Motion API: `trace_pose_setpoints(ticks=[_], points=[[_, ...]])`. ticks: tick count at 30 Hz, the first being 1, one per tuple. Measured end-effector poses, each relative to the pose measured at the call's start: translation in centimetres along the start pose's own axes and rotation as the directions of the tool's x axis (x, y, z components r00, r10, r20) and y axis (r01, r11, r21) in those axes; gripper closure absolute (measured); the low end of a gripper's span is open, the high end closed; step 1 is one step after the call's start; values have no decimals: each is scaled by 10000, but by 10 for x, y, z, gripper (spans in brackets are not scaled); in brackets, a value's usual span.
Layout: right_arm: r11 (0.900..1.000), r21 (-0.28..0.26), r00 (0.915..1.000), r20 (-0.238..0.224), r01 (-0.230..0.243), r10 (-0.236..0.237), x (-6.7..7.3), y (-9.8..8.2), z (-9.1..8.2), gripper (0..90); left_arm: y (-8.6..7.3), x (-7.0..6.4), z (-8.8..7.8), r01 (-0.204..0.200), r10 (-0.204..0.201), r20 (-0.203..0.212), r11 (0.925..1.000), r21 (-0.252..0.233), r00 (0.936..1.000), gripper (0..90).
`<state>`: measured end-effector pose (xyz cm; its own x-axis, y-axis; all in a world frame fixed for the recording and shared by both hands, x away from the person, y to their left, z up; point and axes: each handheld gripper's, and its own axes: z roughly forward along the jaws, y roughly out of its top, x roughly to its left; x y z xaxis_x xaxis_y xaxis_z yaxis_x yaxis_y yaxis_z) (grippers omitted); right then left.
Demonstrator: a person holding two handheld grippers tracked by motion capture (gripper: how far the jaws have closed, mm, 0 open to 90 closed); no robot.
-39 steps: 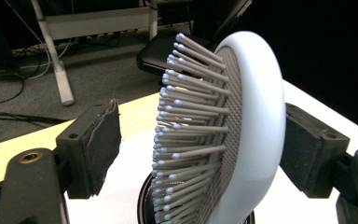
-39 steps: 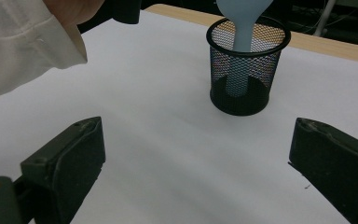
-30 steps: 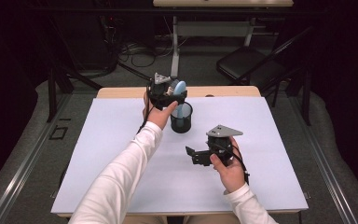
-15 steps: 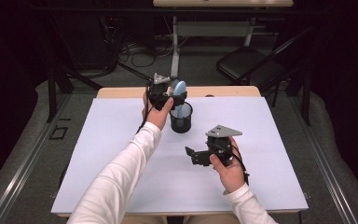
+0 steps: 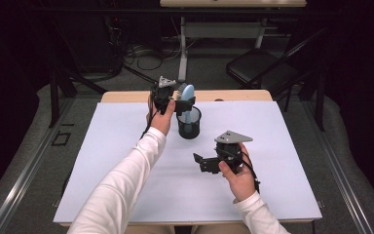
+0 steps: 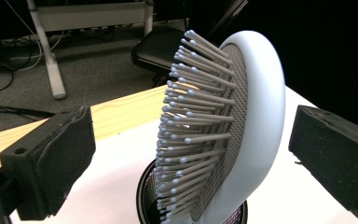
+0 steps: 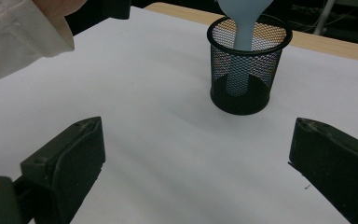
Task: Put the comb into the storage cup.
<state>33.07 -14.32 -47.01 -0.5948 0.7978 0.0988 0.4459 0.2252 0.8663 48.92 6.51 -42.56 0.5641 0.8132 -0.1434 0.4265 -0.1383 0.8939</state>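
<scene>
Across the middle of the scene lies the white table [image 5: 126, 146], its far wooden edge bare. Near that edge stands the black mesh cup [image 5: 189, 123], holding the pale blue hairbrush [image 5: 187, 97] handle-down; the mesh half hides the handle. Around the brush head, the left gripper [image 5: 177, 104] has just been opening, and its pads stand wide, clear of the brush. Nearer the person, the right gripper [image 5: 202, 163] hovers wide and empty. No writing is legible anywhere.

Pale blue hairbrush [image 6: 242, 121] upright, handle down; in black mesh cup [image 7: 248, 70]
</scene>
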Motion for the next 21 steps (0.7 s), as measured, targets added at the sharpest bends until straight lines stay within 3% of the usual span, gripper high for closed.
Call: trace_pose_setpoints(ticks=[21], points=[[10000, 0, 10000, -13, 51, -51, 2, 1, 0, 23, 5, -2, -19, -52, 52, 277, 10000, -8, 9996, 5]])
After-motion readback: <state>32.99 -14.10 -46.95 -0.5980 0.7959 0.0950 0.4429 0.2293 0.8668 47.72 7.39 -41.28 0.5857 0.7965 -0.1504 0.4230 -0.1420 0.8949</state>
